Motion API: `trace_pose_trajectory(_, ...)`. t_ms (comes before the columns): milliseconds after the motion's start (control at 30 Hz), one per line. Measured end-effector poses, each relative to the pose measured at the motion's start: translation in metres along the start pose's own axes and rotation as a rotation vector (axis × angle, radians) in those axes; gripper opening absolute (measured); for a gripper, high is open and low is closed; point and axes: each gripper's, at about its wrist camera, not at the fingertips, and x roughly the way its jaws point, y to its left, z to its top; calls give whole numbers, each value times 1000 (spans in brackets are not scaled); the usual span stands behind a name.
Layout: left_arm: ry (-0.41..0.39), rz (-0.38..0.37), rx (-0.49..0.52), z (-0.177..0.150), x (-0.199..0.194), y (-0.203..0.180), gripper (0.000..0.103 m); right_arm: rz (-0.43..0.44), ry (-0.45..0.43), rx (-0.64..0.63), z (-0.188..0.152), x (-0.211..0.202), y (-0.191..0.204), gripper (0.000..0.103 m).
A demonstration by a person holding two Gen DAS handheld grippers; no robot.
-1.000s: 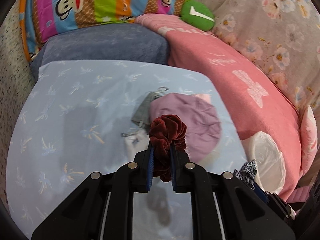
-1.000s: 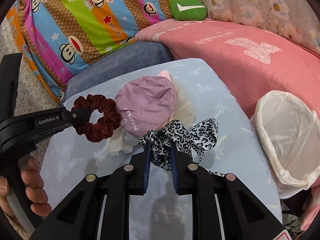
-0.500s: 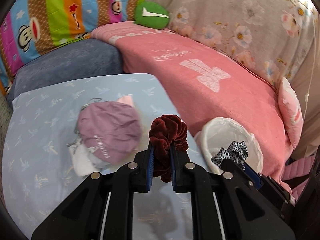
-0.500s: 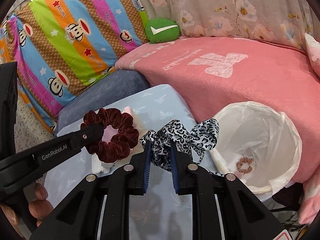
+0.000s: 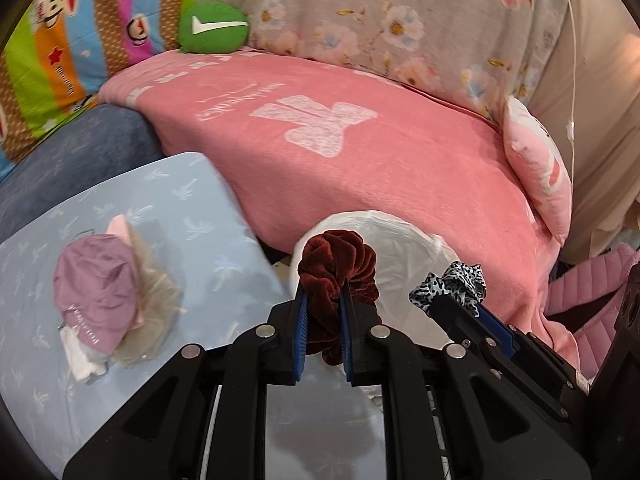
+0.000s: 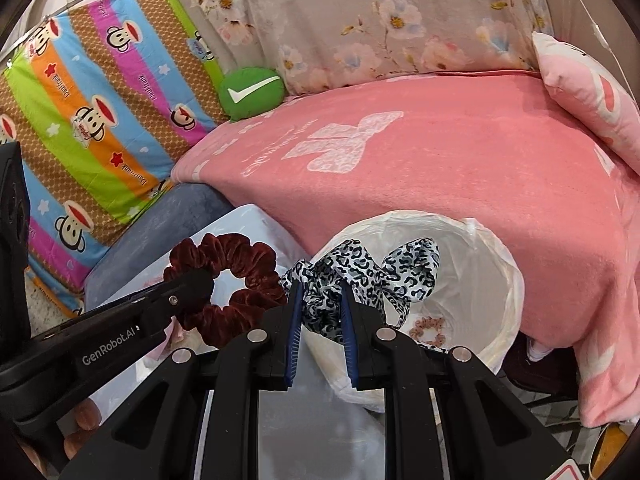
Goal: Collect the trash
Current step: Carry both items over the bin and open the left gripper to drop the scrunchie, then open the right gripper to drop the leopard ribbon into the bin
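The left hand-held gripper (image 5: 323,312) pinches a maroon scrunchie (image 5: 338,268) at frame centre. The right hand-held gripper (image 6: 320,308) pinches a leopard-print scrunchie (image 6: 360,272) over the white-lined bin (image 6: 492,256).

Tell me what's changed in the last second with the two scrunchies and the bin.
Both grippers swung from over the blue table toward the white-lined bin. The leopard scrunchie now hangs over its mouth; the red scrunchie is at its near edge. Unchanged: both grips stay shut, the purple cap stays on the table.
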Motion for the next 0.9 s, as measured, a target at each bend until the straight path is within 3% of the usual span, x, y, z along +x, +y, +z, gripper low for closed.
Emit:
trace_pose_trajectory(300,48,-47,76,7,28,-38,14,-64,-4,55,8,9,-38,17)
trace_pose_trajectory(700,95,-76,100,15,50,-49,18,-111,-6,87,20,23,-60,17)
trace_pose_trajectory(767,99,-73,92,17,53,-48,23,-111,-6,88,22,25,-61,18)
trace_pose_trajectory(900,76,-46,85,18,51,-45,54,-113,-6,91,24,28,-61,22)
